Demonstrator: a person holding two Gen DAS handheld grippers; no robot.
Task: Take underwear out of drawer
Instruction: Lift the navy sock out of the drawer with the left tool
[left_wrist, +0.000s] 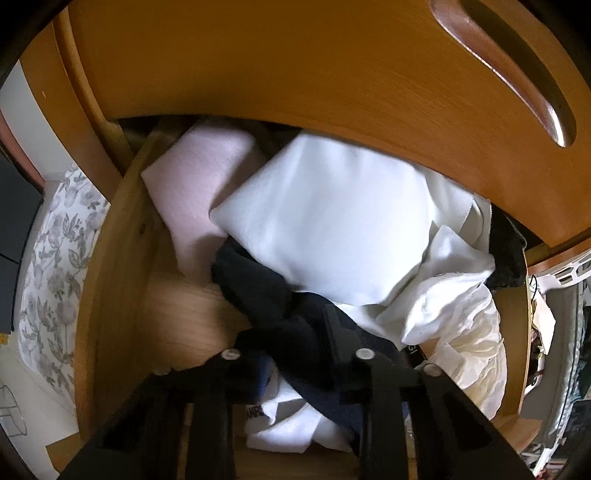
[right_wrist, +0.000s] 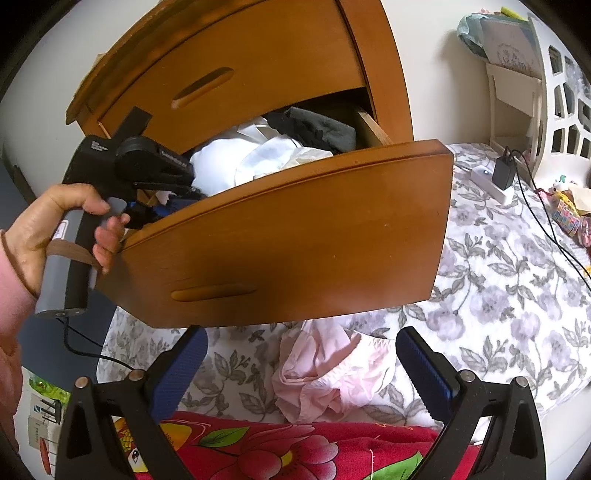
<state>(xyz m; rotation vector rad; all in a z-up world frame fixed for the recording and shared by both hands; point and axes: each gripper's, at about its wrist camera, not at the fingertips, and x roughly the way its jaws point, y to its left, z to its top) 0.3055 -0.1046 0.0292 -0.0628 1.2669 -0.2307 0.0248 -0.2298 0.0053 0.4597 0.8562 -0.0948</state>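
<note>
The wooden drawer (right_wrist: 295, 240) stands pulled out, stuffed with clothes. In the left wrist view my left gripper (left_wrist: 291, 343) reaches down into it, its black fingers (left_wrist: 343, 332) pinched on a bunched dark navy underwear piece (left_wrist: 273, 295). Behind that lie a folded white cloth (left_wrist: 332, 214) and a folded pale pink one (left_wrist: 199, 177). In the right wrist view a hand holds the left gripper's body (right_wrist: 147, 166) at the drawer's left end, its tips hidden behind the drawer front. My right gripper (right_wrist: 301, 332) hangs open below the drawer, over a crumpled pink garment (right_wrist: 332, 373) on the bedding.
A closed upper drawer front (left_wrist: 332, 74) overhangs the open drawer. Floral bedding (right_wrist: 498, 295) spreads to the right, with a white power strip and charger (right_wrist: 491, 177) and cables. A red flowered blanket (right_wrist: 295, 450) lies nearest. A white lattice basket (right_wrist: 565, 110) stands far right.
</note>
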